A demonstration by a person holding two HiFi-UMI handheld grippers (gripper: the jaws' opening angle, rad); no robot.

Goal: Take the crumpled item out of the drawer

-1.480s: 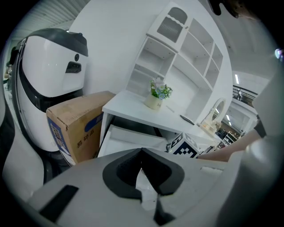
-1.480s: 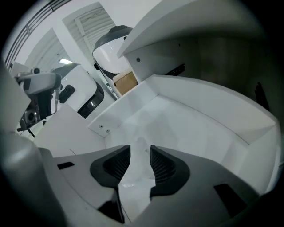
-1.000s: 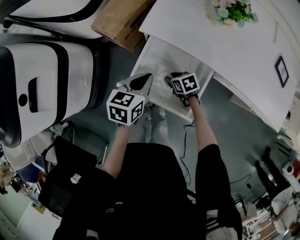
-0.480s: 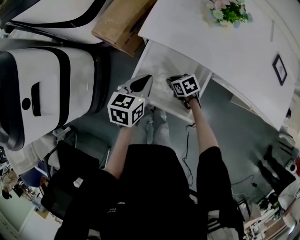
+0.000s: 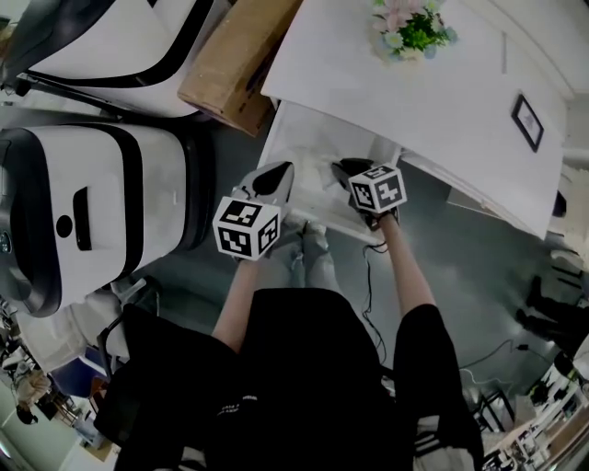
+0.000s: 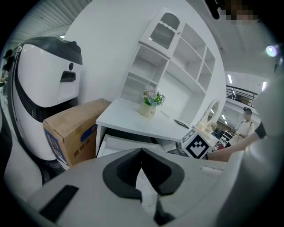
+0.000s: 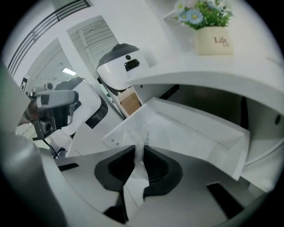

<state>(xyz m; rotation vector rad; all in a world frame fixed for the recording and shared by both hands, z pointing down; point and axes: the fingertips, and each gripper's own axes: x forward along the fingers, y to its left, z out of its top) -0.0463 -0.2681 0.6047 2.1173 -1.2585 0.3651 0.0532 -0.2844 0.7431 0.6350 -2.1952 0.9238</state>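
The white drawer point(image 5: 308, 138) stands pulled out from under the white desk point(image 5: 396, 87). My right gripper point(image 5: 343, 169) reaches into the drawer's front part. In the right gripper view the right gripper point(image 7: 140, 148) is shut on a crumpled white paper item point(image 7: 136, 173), which is pinched between the dark pads just above the drawer floor point(image 7: 191, 133). My left gripper point(image 5: 271, 180) hovers over the drawer's front left corner. In the left gripper view the left gripper point(image 6: 142, 151) is shut with nothing in it, and the drawer point(image 6: 126, 144) lies ahead of it.
A flower pot point(image 5: 405, 28) and a small picture frame point(image 5: 527, 121) sit on the desk. A cardboard box point(image 5: 235, 60) stands left of the desk, beside a large white-and-black machine point(image 5: 83, 212). The person's legs and feet are below the drawer front.
Both grippers stay over the open drawer. The head view has drifted, so the desk and the grippers sit a little differently in the picture.
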